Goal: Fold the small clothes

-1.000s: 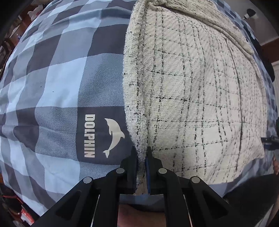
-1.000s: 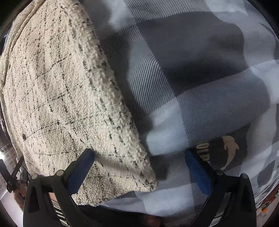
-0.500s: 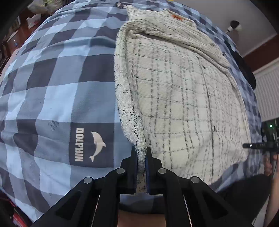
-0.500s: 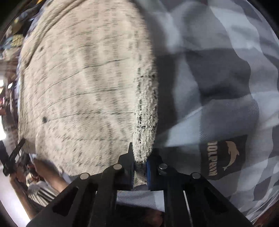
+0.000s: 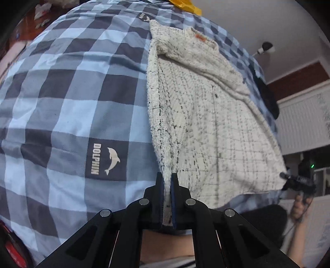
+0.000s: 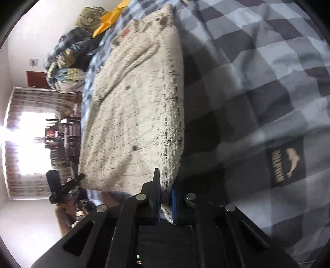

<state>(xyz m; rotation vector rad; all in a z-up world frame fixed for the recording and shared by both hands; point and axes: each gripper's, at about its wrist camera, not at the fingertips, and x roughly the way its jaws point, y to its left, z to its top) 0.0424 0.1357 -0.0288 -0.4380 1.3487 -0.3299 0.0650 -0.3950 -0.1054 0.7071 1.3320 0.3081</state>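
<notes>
A cream knitted garment with thin black check lines point(image 5: 206, 123) lies on a blue-and-grey checked bedsheet point(image 5: 72, 99). My left gripper point(image 5: 167, 179) is shut on the garment's near bottom corner, which is lifted off the sheet. My right gripper point(image 6: 165, 185) is shut on the other bottom corner of the same garment point(image 6: 132, 107), also raised. The far collar end with an orange label point(image 5: 199, 37) still rests on the bed. In the left wrist view the right gripper point(image 5: 297, 181) shows at the garment's far corner.
A "DOLPHIN" logo patch point(image 5: 106, 161) sits on the sheet left of the garment. A yellow item point(image 5: 185, 6) lies at the bed's far end. A heap of bedding point(image 6: 66, 61) lies beyond the garment, with a bright window point(image 6: 24, 132) behind.
The right gripper went from open beside the garment's corner to shut on it. Both grippers have risen, lifting the garment's bottom edge off the sheet so more of the bed and room shows.
</notes>
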